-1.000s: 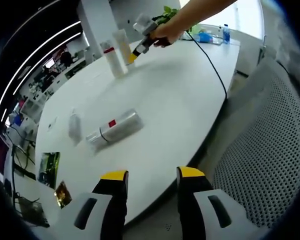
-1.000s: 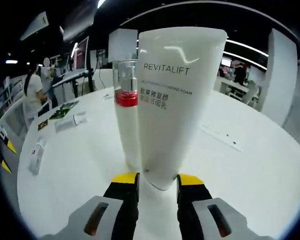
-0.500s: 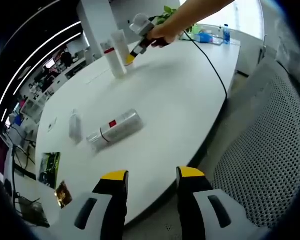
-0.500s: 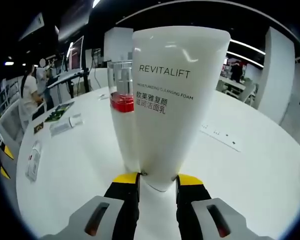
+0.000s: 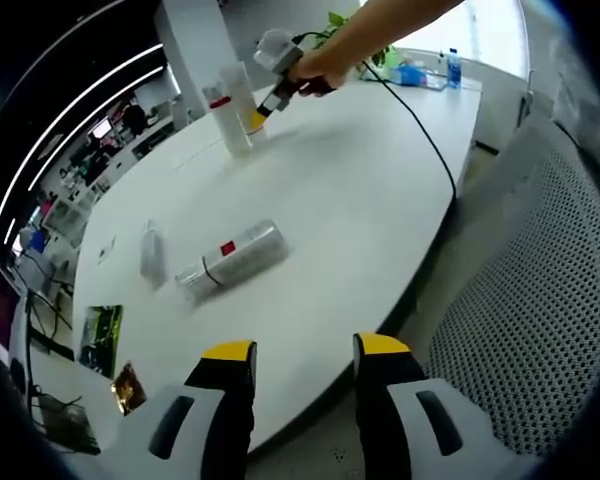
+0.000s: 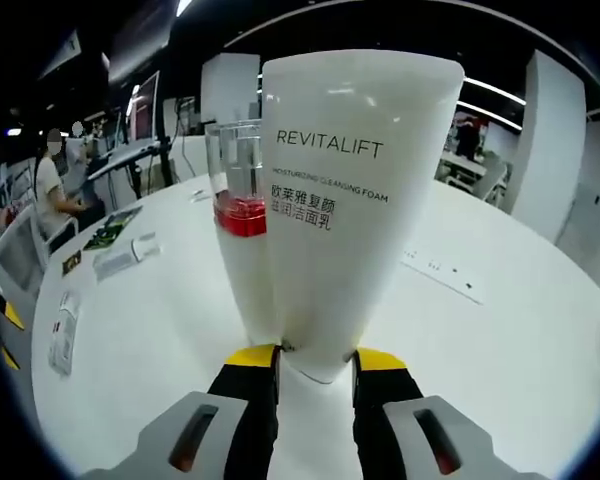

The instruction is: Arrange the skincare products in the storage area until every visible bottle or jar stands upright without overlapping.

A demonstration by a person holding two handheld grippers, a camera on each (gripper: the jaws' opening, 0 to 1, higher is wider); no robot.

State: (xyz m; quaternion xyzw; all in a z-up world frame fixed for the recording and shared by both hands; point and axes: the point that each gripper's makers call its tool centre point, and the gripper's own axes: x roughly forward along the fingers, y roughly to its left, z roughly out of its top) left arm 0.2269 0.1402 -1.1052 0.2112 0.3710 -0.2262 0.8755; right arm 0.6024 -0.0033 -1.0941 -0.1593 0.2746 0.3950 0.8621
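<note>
A white REVITALIFT tube [image 6: 355, 200] stands cap-down on the white table [image 6: 500, 360]. My right gripper [image 6: 315, 362] is shut on the tube's narrow base. Just behind it to the left, a white bottle with a red band and a clear cap [image 6: 240, 215] stands upright, close against the tube. In the left gripper view the same pair stands far off: tube [image 5: 243, 82], bottle [image 5: 223, 115], and the right gripper [image 5: 265, 105] in a person's hand. A silver bottle [image 5: 230, 262] and a small clear bottle [image 5: 152, 255] lie flat on the table. My left gripper [image 5: 305, 350] hangs open off the table's near edge.
A mesh chair [image 5: 540, 300] stands to the right of the table. A black cable [image 5: 430, 140] runs across the tabletop. A plant [image 5: 335, 22] and a water bottle [image 5: 452, 68] stand at the far end. A power strip [image 6: 440, 275] lies to the right of the tube. Cards [image 5: 100, 335] lie at the table's left edge.
The right gripper has shifted the tube a little closer to the red-banded bottle, which now stands right against it. The left gripper and the two lying bottles have not moved.
</note>
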